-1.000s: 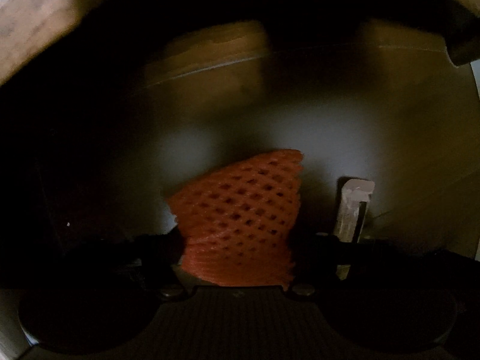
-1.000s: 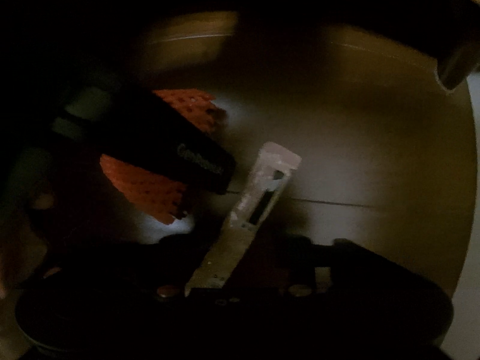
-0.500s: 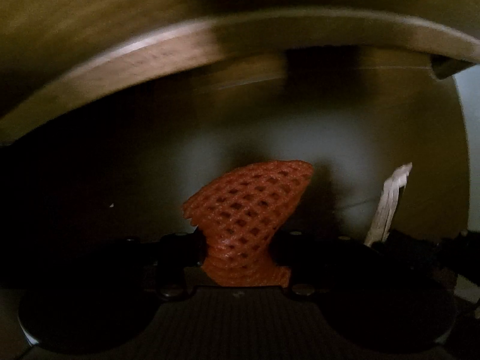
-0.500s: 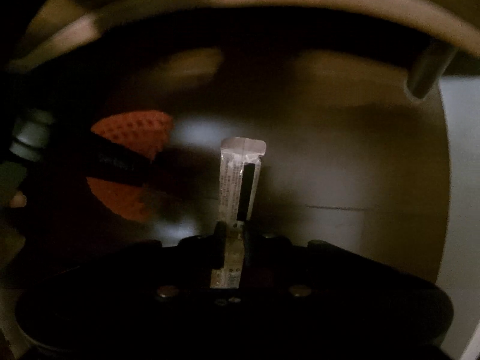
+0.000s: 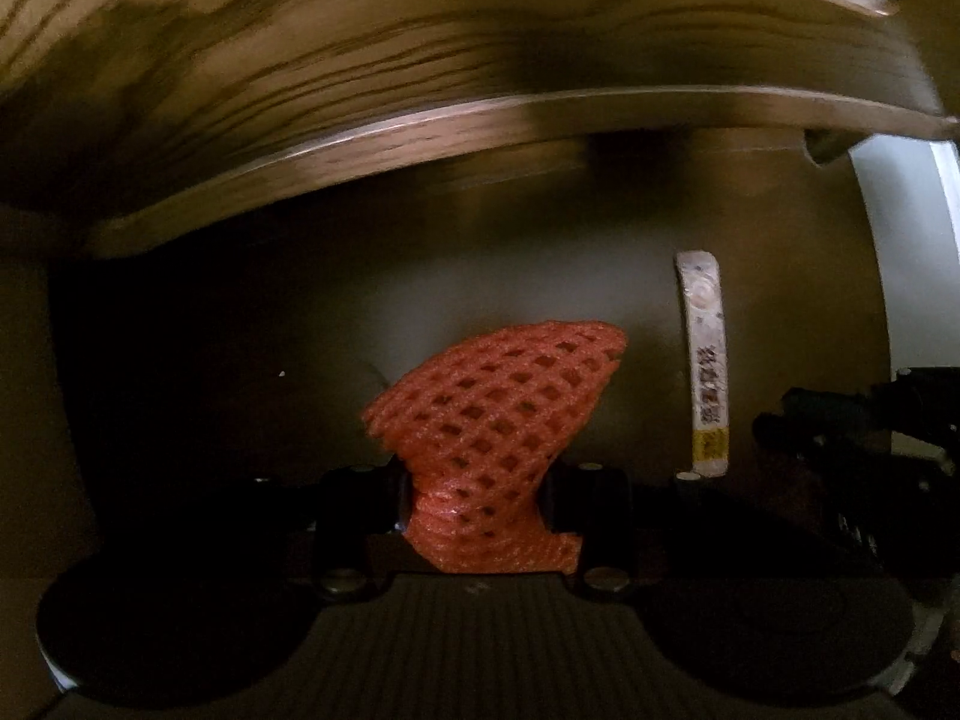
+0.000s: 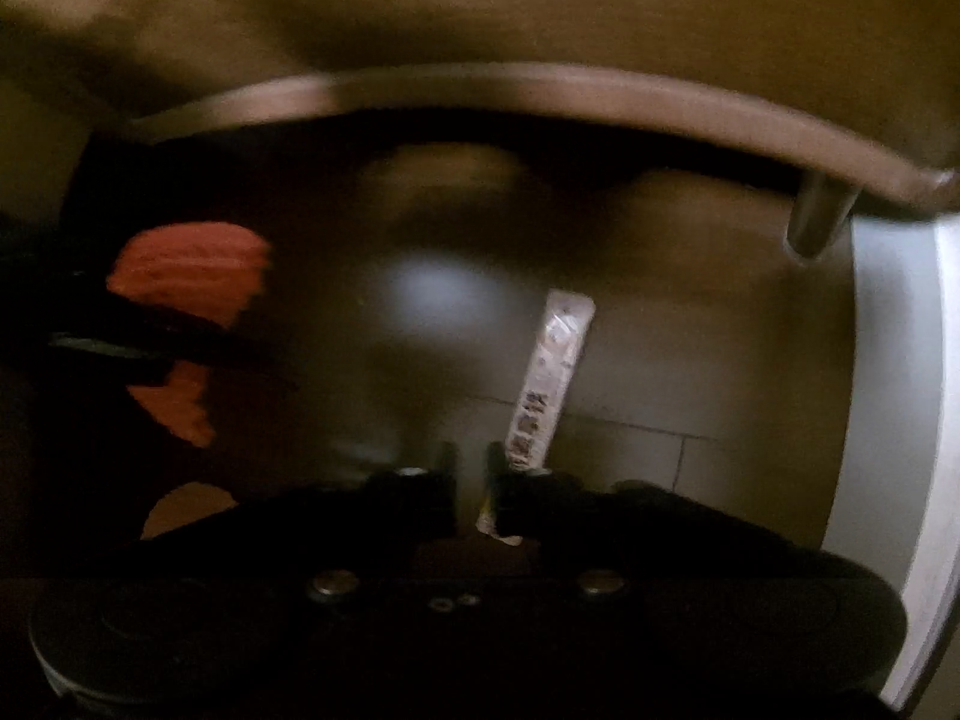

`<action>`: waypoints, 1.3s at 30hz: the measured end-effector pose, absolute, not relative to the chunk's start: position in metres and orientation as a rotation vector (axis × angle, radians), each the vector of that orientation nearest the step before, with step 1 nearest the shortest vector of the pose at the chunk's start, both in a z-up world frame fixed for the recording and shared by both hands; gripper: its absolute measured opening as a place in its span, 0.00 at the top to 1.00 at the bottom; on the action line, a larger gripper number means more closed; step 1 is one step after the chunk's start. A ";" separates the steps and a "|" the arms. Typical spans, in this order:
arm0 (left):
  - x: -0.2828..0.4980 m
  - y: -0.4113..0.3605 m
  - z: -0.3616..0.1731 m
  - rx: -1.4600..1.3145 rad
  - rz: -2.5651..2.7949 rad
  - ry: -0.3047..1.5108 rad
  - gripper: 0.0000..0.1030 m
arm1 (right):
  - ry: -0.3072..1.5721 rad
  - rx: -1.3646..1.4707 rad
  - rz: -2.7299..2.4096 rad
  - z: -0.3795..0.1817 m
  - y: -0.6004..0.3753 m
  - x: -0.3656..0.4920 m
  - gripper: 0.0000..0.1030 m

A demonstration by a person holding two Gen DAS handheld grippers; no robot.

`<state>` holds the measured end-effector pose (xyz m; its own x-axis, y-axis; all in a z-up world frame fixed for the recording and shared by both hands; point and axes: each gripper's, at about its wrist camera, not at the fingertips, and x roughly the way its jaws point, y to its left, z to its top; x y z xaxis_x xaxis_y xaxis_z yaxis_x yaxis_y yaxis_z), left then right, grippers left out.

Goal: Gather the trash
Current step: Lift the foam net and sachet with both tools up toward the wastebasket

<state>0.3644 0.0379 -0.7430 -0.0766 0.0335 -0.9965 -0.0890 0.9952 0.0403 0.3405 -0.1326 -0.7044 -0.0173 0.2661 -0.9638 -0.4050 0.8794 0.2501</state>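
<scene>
Orange foam netting (image 5: pixel 501 444) is pinched at its waist between the two dark fingers of the left tongs (image 5: pixel 480 507), its wider end flaring up and to the right above them. In the right wrist view the same netting shows as a blurred orange patch at the far left, crossed by a dark finger.

The right tongs (image 6: pixel 471 480) stand slightly apart, a narrow gap showing between the fingers. A slim white sachet (image 6: pixel 549 381) with printed lettering and a yellow band near its lower end lies against the inner face of the right-hand finger and leans up and to the right; whether it is truly gripped I cannot tell. From the left wrist view the sachet (image 5: pixel 705 369) stands nearly upright, just to the right of the netting and apart from it.

Above both pairs of tongs hangs the grained wooden edge of the bench (image 5: pixel 420 138), curved by the lens, with a leg (image 6: pixel 819 219) at its right corner. Below it the floor (image 6: pixel 690 360) is dim, with faint tile lines. A pale wall (image 6: pixel 894 360) brightens the right side.
</scene>
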 end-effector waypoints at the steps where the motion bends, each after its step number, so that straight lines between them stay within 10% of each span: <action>1: 0.365 0.039 -0.752 -0.048 0.106 1.647 0.64 | 1.515 -0.115 0.518 -0.714 -0.133 0.345 0.78; 7: 0.361 0.049 -0.753 -0.138 0.132 1.663 0.64 | 1.537 -0.100 0.405 -0.762 -0.132 0.369 0.49; 17: 0.355 0.071 -0.767 -0.171 0.189 1.681 0.64 | 1.525 -0.094 0.322 -0.795 -0.121 0.373 0.49; 28: 0.355 0.072 -0.773 -0.164 0.179 1.672 0.64 | 1.436 -0.338 0.381 -0.794 -0.101 0.342 0.79; 39: 0.354 0.070 -0.754 -0.142 0.164 1.647 0.64 | 1.391 -0.385 0.524 -0.750 -0.118 0.327 0.81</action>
<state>0.3537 0.0699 -0.7537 -0.0822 0.0058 -0.9966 -0.1907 0.9814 0.0214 0.3273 -0.1184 -0.7500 0.0958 0.1216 -0.9879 -0.5604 0.8269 0.0475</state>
